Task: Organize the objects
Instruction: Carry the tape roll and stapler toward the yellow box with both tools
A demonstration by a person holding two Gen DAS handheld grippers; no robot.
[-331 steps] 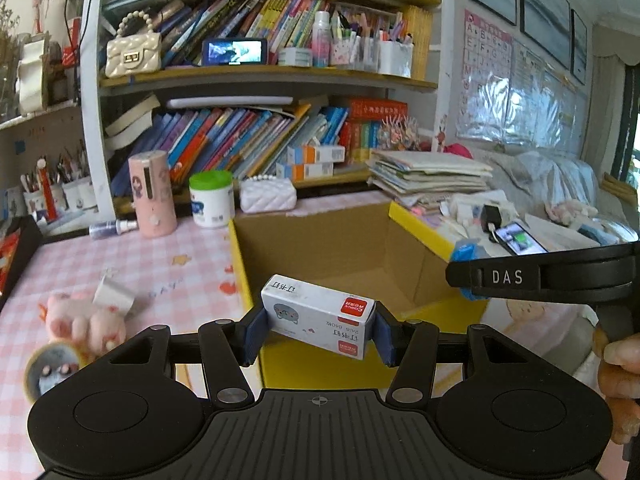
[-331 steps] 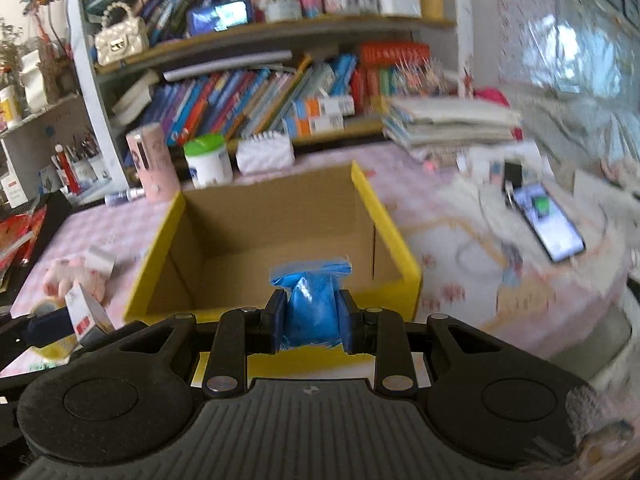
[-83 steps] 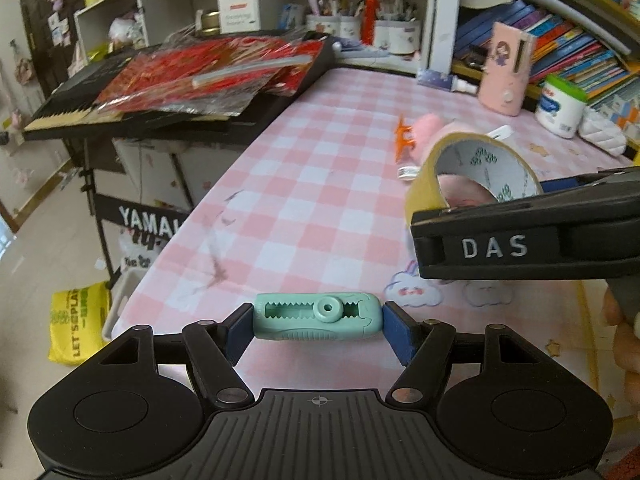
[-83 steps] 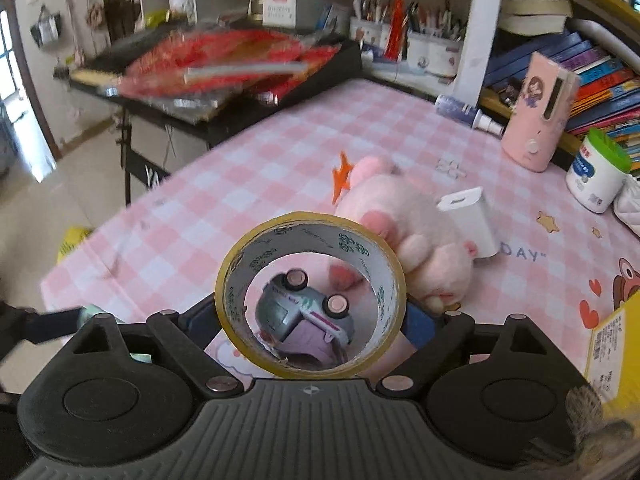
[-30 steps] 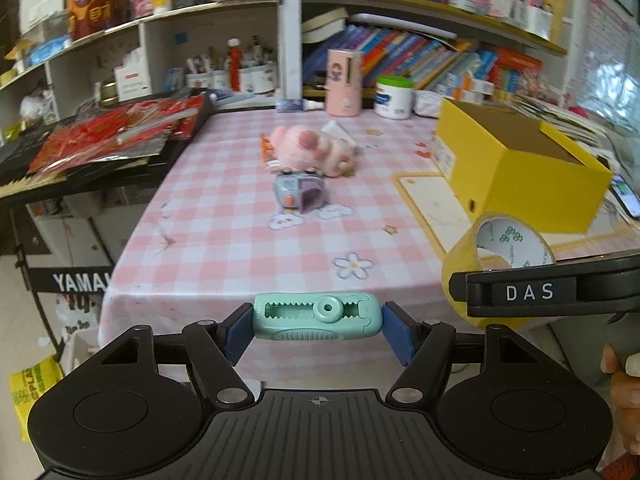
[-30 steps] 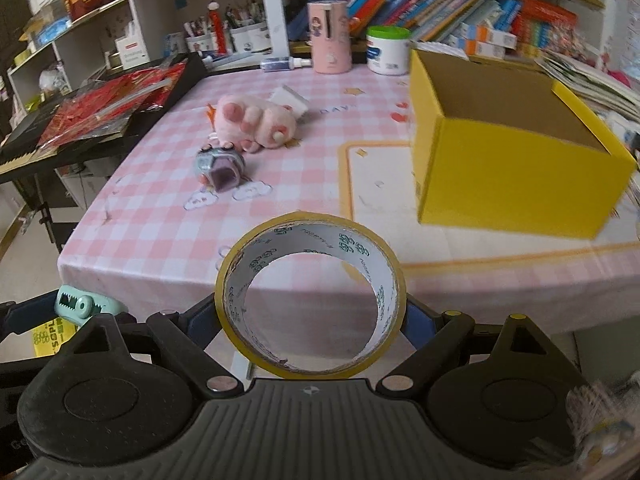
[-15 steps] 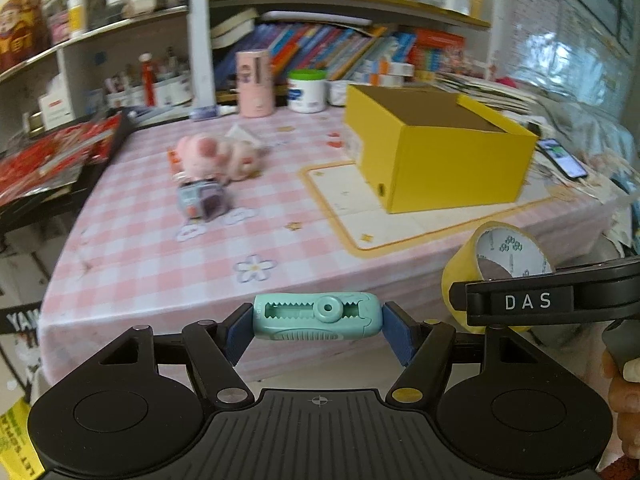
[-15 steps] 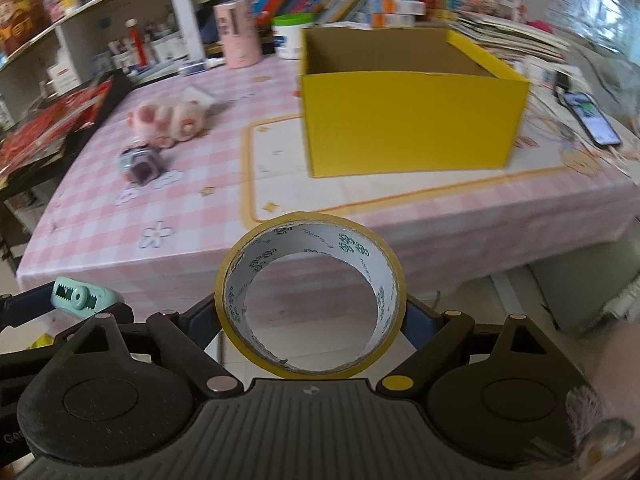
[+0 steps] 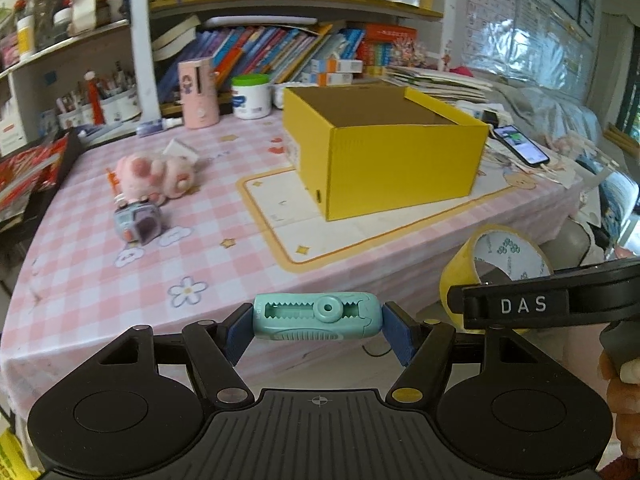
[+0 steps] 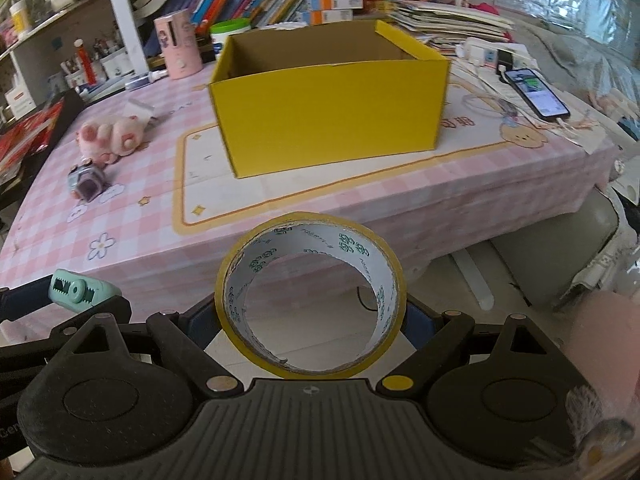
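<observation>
Nearest to me, both grippers hang off the front edge of the bench, each with something in it. The left gripper (image 9: 318, 328) has its fingers (image 9: 236, 334) closed partway onto the ends of a small mint-green correction-tape dispenser (image 9: 316, 315), which lies crosswise between the blue pads. The right gripper (image 10: 311, 330) stands much wider, its fingers pressed against the outer sides of a yellow roll of packing tape (image 10: 311, 304), held on edge so you can look straight through the core. Neither item rests on anything; both are out in the air in front of the pink checked bench (image 9: 208, 240).

I'd say this is the carrying step: two things picked up and on their way to be stowed. The obvious home is the open yellow box (image 10: 330, 96), standing on a cream mat towards the far right part of the bench, well beyond both grippers.

Next, each hand would need to travel forward over the bench edge, rise enough to clear the box's near wall, and only let go once the load is above the opening. The roll is wide, so it wants a central drop. With the two hands side by side, going one at a time looks safer.

Farther left on the bench a small toy car (image 9: 138, 224) and a pink plush pig (image 9: 154, 174) lie waiting, apparently next in line. Behind everything, shelves crammed with books.
</observation>
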